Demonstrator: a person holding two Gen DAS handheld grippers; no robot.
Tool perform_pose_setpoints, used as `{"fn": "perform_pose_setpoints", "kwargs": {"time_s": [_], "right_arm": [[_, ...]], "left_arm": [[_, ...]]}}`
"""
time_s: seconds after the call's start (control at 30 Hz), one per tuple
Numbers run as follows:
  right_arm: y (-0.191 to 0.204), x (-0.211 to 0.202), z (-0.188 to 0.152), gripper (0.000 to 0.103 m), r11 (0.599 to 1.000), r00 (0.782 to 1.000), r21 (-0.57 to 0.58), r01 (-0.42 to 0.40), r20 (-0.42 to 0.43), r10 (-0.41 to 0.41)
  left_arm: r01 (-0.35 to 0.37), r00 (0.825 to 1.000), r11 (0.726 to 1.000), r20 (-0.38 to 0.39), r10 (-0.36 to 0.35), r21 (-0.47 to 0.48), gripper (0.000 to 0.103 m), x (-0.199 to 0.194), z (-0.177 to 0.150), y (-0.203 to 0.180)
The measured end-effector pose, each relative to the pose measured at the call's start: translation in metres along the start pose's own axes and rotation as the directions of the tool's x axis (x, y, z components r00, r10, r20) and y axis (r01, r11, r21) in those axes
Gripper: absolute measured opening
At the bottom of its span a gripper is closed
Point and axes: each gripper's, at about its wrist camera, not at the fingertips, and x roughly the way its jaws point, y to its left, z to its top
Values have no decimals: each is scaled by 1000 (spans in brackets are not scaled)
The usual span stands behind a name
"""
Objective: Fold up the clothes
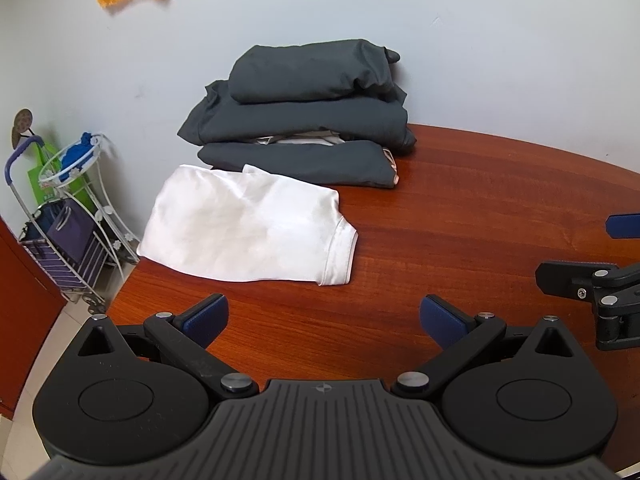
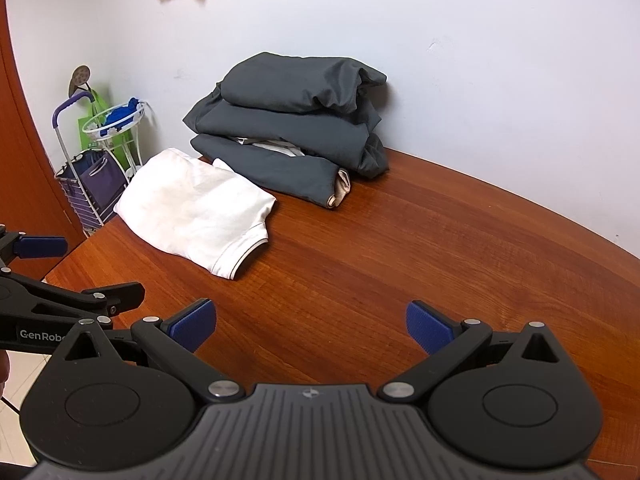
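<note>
White shirt (image 1: 244,224) is seen folded near the table's (image 1: 460,216) far left edge, ahead-left of both wide-spread, empty claws; the left gripper (image 1: 324,320) is nearer than the right gripper (image 2: 311,326).

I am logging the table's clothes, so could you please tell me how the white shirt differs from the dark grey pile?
The white shirt lies as one folded piece on the table; the dark grey pile is several folded pieces stacked by the wall. The shirt is nearer the grippers. Neither is gripped.
</note>
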Motion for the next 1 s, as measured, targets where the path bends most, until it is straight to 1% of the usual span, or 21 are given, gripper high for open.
{"fn": "perform_pose_setpoints", "kwargs": {"time_s": [0.5, 0.67, 0.83, 0.93, 1.0], "right_arm": [[-10, 3, 3, 102, 1000, 1000, 12, 9, 1, -9], [-16, 3, 2, 102, 1000, 1000, 21, 18, 0, -18], [-21, 3, 2, 102, 999, 1000, 31, 27, -1, -27], [-24, 4, 1, 102, 999, 999, 37, 33, -2, -33], [-26, 4, 1, 102, 999, 999, 40, 36, -2, -36]], "left_arm": [[12, 1000, 1000, -6, -12, 3, 103, 6, 2, -5], [-8, 1000, 1000, -17, 8, 5, 103, 12, 3, -7], [-25, 1000, 999, -11, 25, 20, 103, 22, 5, -10], [-20, 1000, 999, 7, 20, 42, 103, 28, 5, -12], [-2, 1000, 999, 24, 1, 48, 103, 32, 5, -13]]}}
